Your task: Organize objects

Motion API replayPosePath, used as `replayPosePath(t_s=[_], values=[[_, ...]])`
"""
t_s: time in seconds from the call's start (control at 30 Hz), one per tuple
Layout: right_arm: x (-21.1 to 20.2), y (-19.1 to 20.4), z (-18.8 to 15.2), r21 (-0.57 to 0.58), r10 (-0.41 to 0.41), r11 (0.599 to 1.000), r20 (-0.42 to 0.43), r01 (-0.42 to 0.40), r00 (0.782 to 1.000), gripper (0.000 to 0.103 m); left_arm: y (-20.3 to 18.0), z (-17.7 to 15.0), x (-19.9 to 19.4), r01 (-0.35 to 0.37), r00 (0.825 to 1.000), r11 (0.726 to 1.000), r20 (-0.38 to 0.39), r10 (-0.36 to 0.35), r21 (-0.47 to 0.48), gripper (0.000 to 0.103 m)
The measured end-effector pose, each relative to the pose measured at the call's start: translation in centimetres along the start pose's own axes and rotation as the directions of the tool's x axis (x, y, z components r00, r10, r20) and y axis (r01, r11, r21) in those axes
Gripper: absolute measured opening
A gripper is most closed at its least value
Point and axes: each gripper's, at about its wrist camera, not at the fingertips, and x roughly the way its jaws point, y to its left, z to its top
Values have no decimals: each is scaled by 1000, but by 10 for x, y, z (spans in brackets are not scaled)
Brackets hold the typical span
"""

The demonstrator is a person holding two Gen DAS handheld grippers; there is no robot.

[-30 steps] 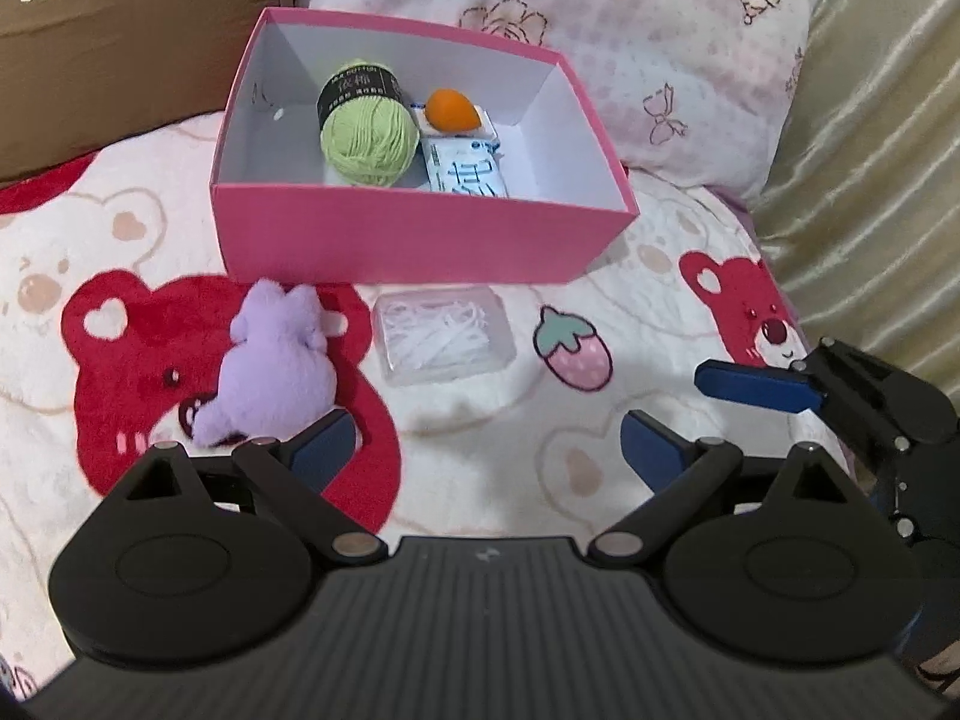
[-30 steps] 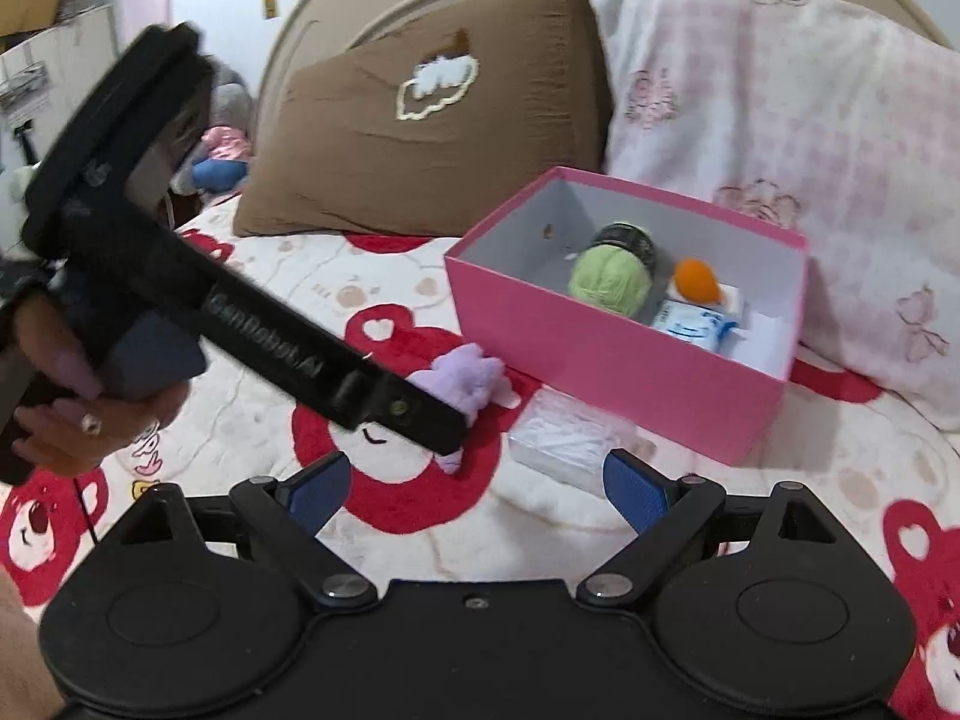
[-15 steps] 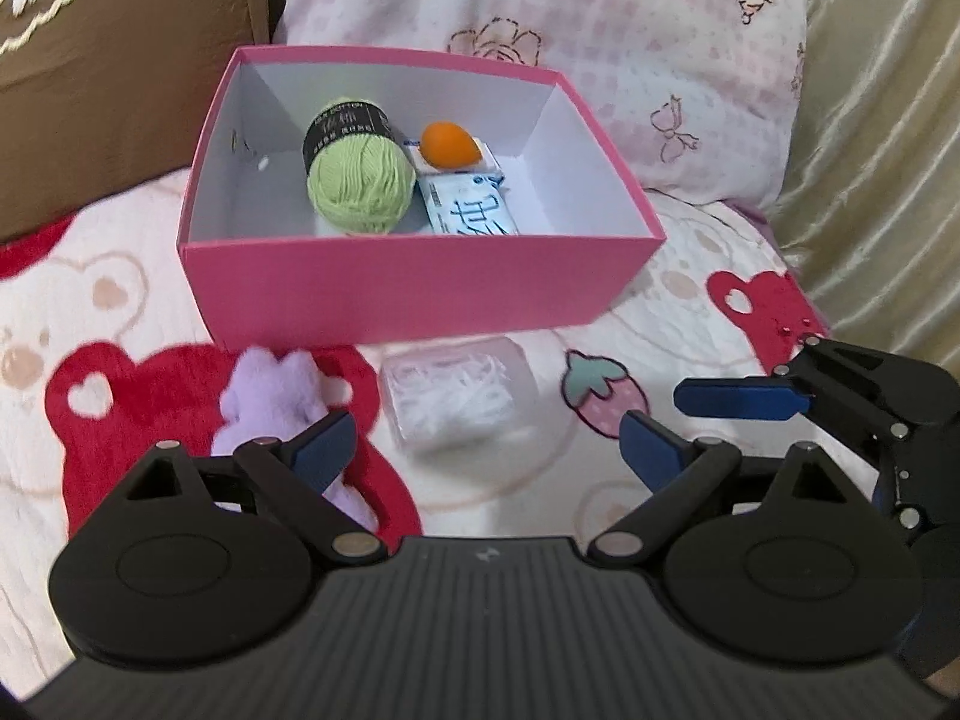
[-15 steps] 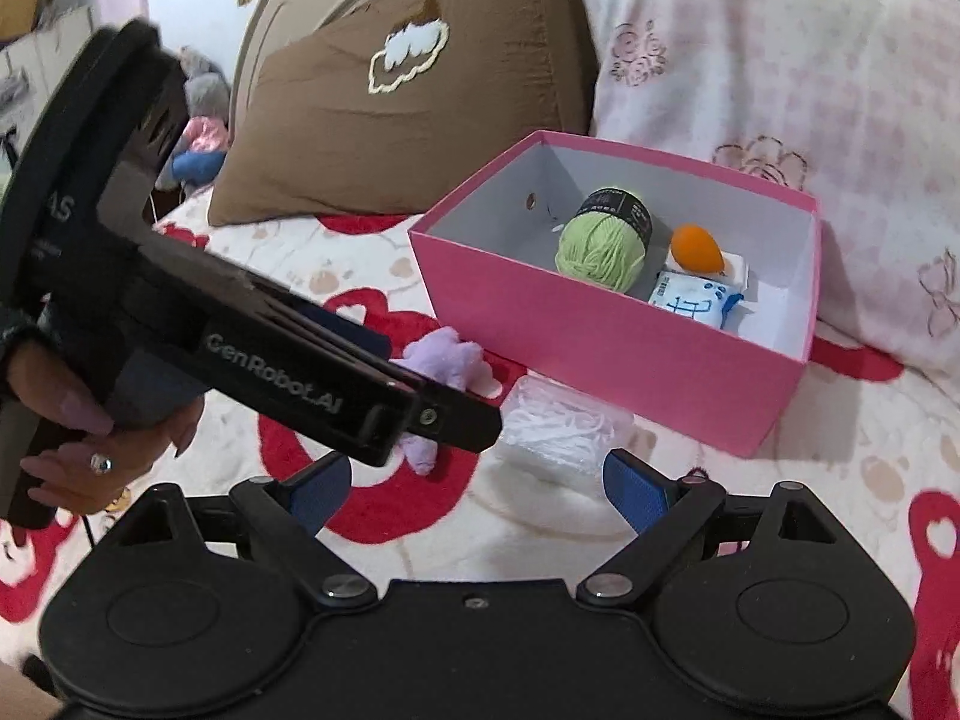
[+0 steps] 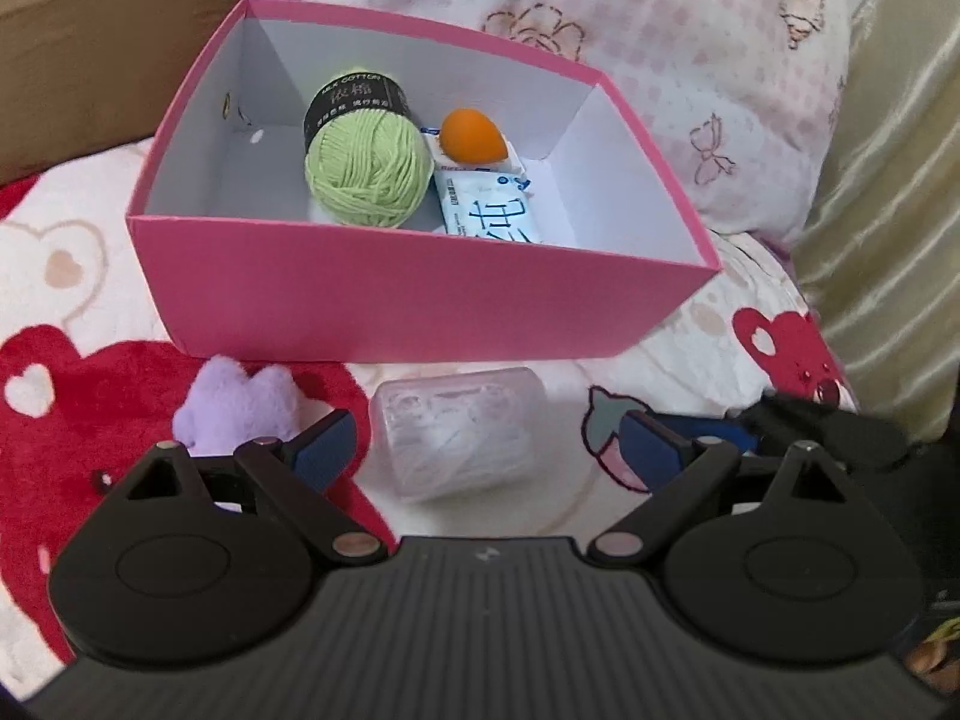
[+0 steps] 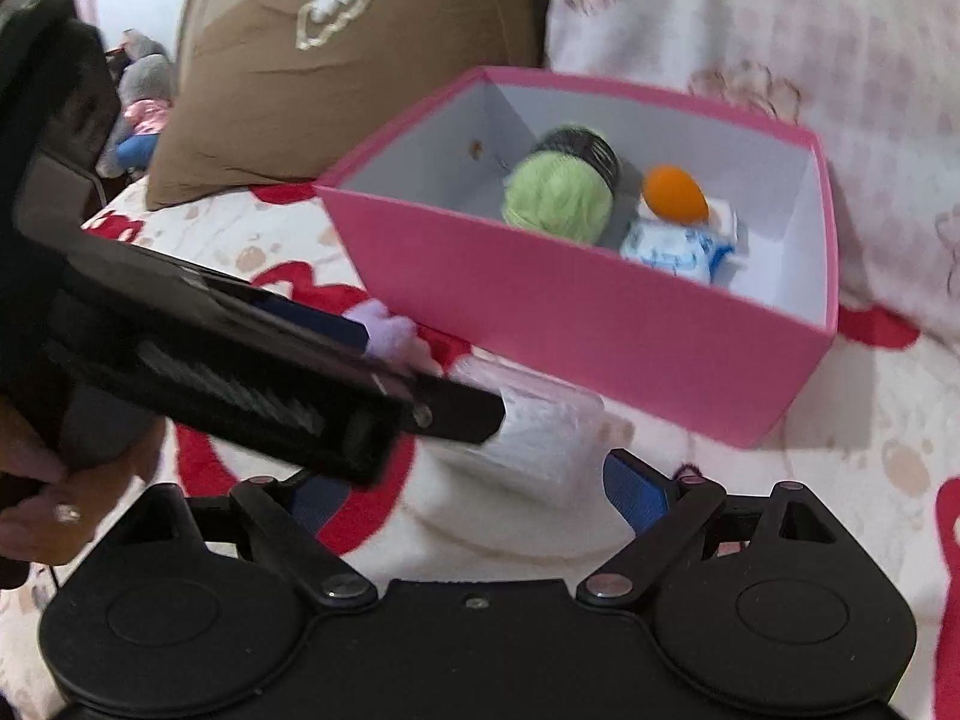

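Clear plastic case (image 5: 459, 438) now sits nearer the left gripper (image 5: 489, 450).

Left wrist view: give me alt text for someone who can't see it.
The open left gripper frames a clear plastic box of white items on a bear-print blanket, a purple plush toy beside it. Behind stands a pink box holding green yarn, an orange sponge and a tissue pack.

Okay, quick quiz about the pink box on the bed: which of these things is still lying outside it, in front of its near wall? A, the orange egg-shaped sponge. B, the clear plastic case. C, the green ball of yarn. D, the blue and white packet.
B: the clear plastic case lies on the blanket in front of the pink box, beside the purple plush toy.
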Motion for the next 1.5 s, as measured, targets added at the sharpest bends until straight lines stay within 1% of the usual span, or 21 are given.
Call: replayPosePath(t_s=[0.07,0.1,0.13,0.17,0.23,0.3,0.4,0.47,0.53,0.63,0.73,0.83,0.93,1.0,1.1,1.27,1.3,1.33,1.37,1.43,1.5], values=[[9,-9,-7,62,1,998,26,-3,1000,93,-5,1,8,-62,998,998,-11,62,24,92],[13,-14,-9,110,0,994,23,-2,1000,93,-8,0,11,-70,997,997,-13,71,31,91],[19,-20,-10,162,5,987,6,-6,1000,93,-8,0,14,-63,998,998,-23,64,23,91],[23,-24,-9,194,18,981,-6,-16,1000,93,-8,1,17,-62,997,998,-39,63,4,91],[25,-32,-7,250,43,967,-3,-41,999,93,-9,0,21,-72,997,997,-41,72,-7,91],[24,-38,-8,265,58,962,15,-60,998,93,-11,-1,24,-75,996,997,-42,74,-10,90],[28,-45,-20,262,20,964,49,-32,999,93,-14,-2,29,-67,996,998,-54,66,-12,90],[32,-52,-31,285,44,956,69,-62,997,92,-16,-3,33,-66,996,998,-60,65,-5,90],[35,-60,-35,308,62,948,68,-80,996,92,-17,-4,37,-71,995,997,-64,71,-3,90],[39,-62,-36,292,82,951,83,-103,993,92,-17,-7,43,-62,995,998,-74,60,-16,90],[47,-60,-34,285,109,950,65,-123,992,90,-19,-8,42,-19,997,1000,-74,17,-24,90],[50,-53,-29,251,88,963,69,-102,994,88,-19,-9,43,-18,997,1000,-73,16,-25,90],[51,-53,-29,243,95,964,77,-111,992,84,-18,-9,43,-23,998,999,-66,21,-34,90],[52,-53,-28,241,88,965,76,-103,993,81,-16,-9,43,-35,998,999,-60,33,-32,90],[51,-51,-29,220,71,972,82,-88,994,73,-12,-10,43,-83,995,996,-61,81,-27,90],[51,-45,-31,161,51,985,110,-68,993,69,4,-16,54,-127,988,990,-92,121,-63,90],[51,-43,-31,147,46,987,114,-63,992,68,6,-18,57,-126,989,990,-93,119,-71,81],[50,-42,-31,139,45,988,117,-61,992,66,9,-20,57,-95,992,992,-92,87,-81,69],[50,-41,-31,135,49,989,117,-65,992,66,12,-20,57,-70,994,992,-90,61,-103,69],[50,-39,-32,124,39,991,110,-53,993,67,15,-22,54,-50,996,992,-78,41,-115,63],[46,-38,-34,106,40,993,102,-50,994,67,17,-25,50,-22,996,990,-93,9,-142,62]])
